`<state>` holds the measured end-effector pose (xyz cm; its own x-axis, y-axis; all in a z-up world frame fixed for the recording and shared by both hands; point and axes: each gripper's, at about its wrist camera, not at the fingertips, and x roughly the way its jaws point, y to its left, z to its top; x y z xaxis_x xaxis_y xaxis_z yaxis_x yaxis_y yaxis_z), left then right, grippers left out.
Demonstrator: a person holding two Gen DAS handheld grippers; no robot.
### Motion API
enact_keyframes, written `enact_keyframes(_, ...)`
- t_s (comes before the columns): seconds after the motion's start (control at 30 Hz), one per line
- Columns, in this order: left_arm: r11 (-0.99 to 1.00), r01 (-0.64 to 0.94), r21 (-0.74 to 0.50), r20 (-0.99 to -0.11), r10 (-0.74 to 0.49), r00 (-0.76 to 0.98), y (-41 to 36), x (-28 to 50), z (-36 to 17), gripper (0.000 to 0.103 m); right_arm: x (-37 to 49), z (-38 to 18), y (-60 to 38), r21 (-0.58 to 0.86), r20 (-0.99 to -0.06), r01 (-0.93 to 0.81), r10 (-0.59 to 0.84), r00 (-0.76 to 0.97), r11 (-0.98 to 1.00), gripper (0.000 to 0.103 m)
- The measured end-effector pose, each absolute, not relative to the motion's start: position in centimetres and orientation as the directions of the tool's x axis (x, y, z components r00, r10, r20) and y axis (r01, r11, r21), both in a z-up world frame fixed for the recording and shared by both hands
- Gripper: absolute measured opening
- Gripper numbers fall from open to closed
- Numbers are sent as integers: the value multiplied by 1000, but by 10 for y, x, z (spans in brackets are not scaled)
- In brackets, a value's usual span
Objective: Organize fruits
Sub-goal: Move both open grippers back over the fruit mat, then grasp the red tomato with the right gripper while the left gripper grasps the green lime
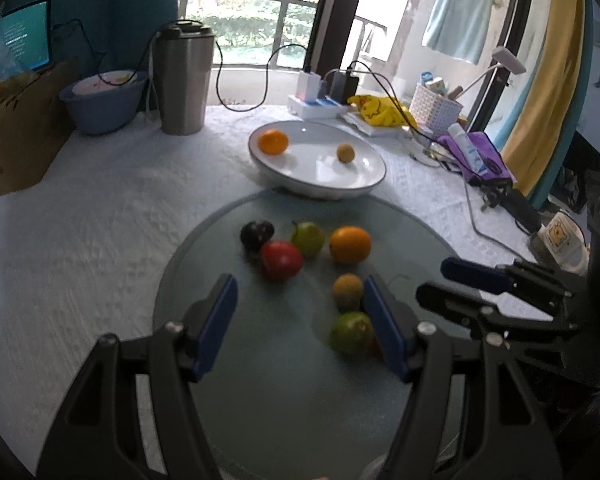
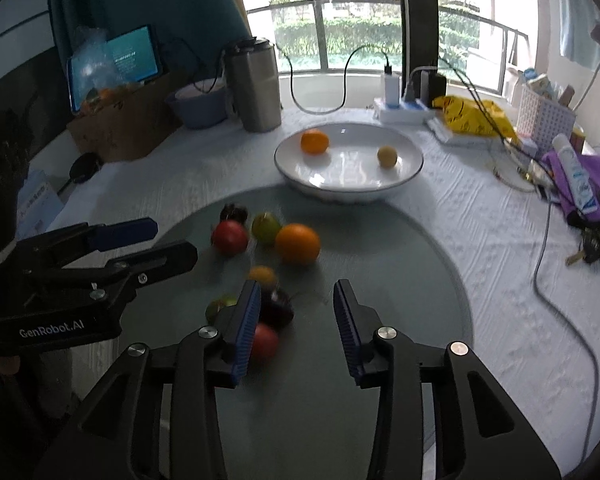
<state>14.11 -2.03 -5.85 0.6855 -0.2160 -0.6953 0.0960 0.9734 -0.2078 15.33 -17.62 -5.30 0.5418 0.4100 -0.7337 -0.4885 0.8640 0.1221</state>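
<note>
Mostly round fruits (image 2: 297,243) loose on glass disc (image 2: 400,260); two in white bowl (image 2: 412,168); both hand-held grippers parted, empty.

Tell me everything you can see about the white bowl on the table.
The bowl is wide, shallow and glossy white, ceramic by its look, with a thin dark line around the rim. It stands upright on the white tablecloth, at the far edge of the round glass disc. Inside lie an orange on the left and a small tan fruit on the right, apart from each other. Neither gripper touches it.
</note>
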Motion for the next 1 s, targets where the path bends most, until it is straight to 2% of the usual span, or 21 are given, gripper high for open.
enact_keyframes(0.13,972,86,-220,-702,-219,678,-16,132,-67,67,145,-61,-172,134,-749,-495,415,516,858,47)
enact_keyframes(0.57,971,37,-238,-731,-204,651,-6,114,-90,70,137,-87,-157,163,-788,-521,428,442,838,48)
enact_keyframes(0.87,973,41,-228,-740,-200,642,-12,117,-91,70,142,-90,-153,138,-781,-537,425,458,832,48)
enact_keyframes(0.93,974,43,-224,-743,-199,639,-14,117,-91,70,143,-91,-154,135,-777,-537,425,463,832,36)
enact_keyframes(1.0,973,48,-225,-742,-203,638,-17,118,-90,70,144,-91,-157,142,-774,-539,433,463,830,30)
